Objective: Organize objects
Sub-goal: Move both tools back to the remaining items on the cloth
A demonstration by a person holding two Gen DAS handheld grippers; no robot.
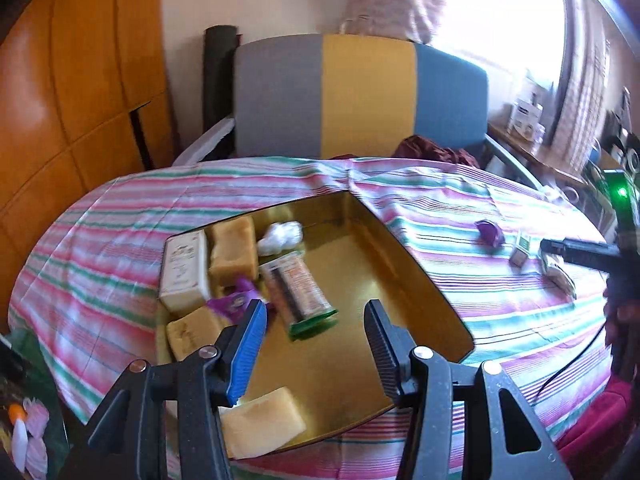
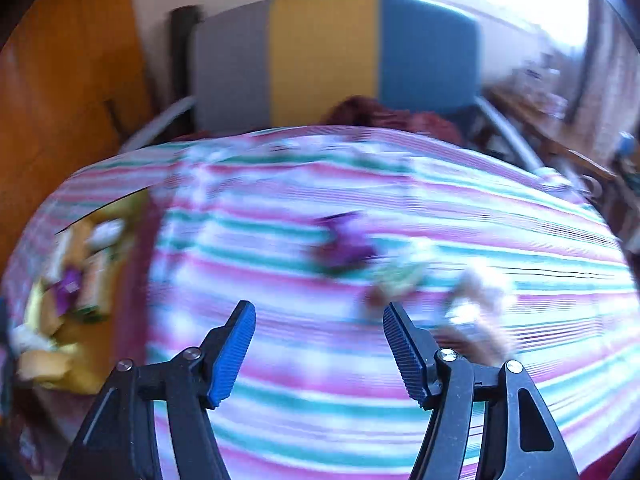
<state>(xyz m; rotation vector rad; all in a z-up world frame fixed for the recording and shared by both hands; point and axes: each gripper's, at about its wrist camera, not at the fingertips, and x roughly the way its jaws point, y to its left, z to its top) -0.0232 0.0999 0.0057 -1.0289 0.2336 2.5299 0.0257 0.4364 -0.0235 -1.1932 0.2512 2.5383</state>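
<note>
Striped tabletop (image 1: 460, 216), gold tray (image 1: 384, 264) on it with soaps and a tube (image 1: 298, 294) inside. Your left tongs (image 1: 316, 320) hang released over it; right tongs (image 2: 319, 320) released too, nothing between.

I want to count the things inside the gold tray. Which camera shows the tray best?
The left wrist view. There the gold tray sits sharp in the middle of the picture, on the striped cloth, with its soap bars, boxes and wrappers easy to tell apart. In the right wrist view the tray is only a blurred piece at the left edge.
</note>
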